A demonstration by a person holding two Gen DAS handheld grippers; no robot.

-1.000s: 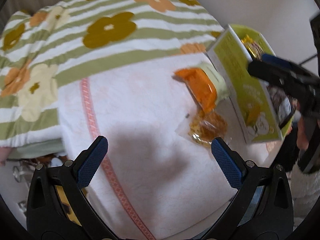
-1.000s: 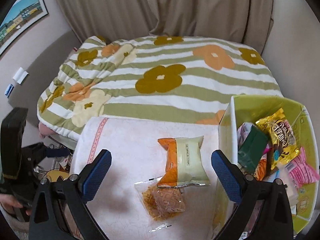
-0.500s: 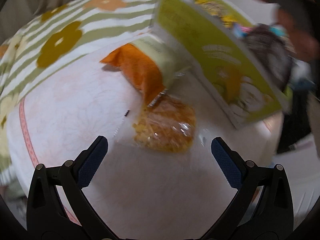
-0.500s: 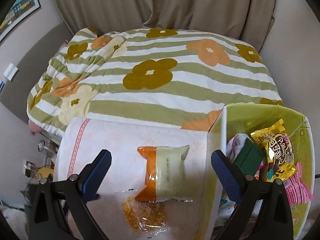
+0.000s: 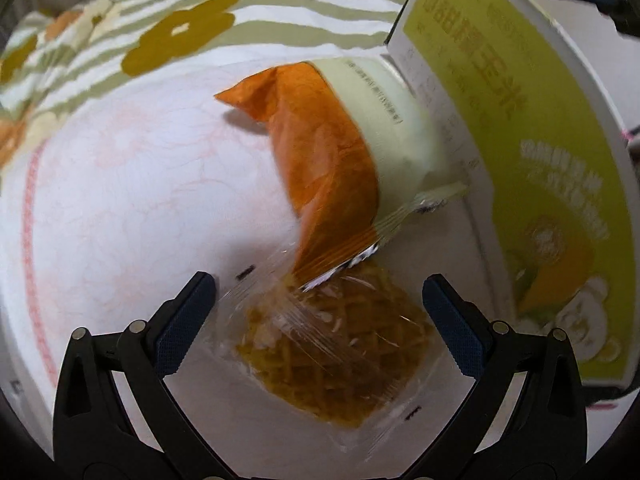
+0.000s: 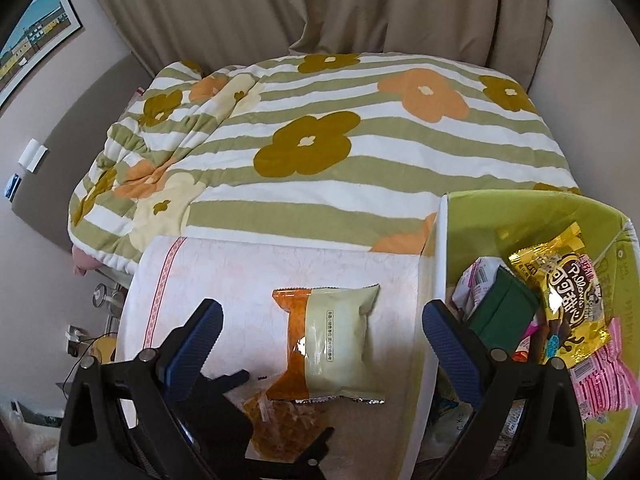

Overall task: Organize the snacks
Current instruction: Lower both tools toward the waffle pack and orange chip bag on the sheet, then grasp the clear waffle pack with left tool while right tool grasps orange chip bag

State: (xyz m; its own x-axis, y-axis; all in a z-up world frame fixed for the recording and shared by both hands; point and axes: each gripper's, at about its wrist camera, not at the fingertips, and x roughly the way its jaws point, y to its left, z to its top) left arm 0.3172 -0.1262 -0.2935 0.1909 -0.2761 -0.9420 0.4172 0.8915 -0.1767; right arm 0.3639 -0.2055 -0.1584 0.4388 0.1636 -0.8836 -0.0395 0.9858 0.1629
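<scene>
Green cardboard box (image 6: 452, 236) already holds several packets; two remain on the white cloth (image 6: 224, 276): an orange-and-cream pouch (image 6: 334, 340) and a clear bag of yellow noodle crisps (image 5: 332, 340), straddled by the wide-open left gripper (image 5: 318, 312). Right gripper (image 6: 320, 336) hovers wide, empty.

Left gripper (image 5: 318, 312), jaws spread wide, straddles a clear noodle-snack packet (image 5: 332, 344) beside the green box (image 5: 532, 184).

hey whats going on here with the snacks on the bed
A person with a gripper in each hand is sorting snacks into a green box on a white towel. The left gripper is open around a clear packet of yellow noodle snack, not yet closed on it. An orange and pale green packet lies overlapping it. The right gripper hovers open above them, holding nothing.
</scene>
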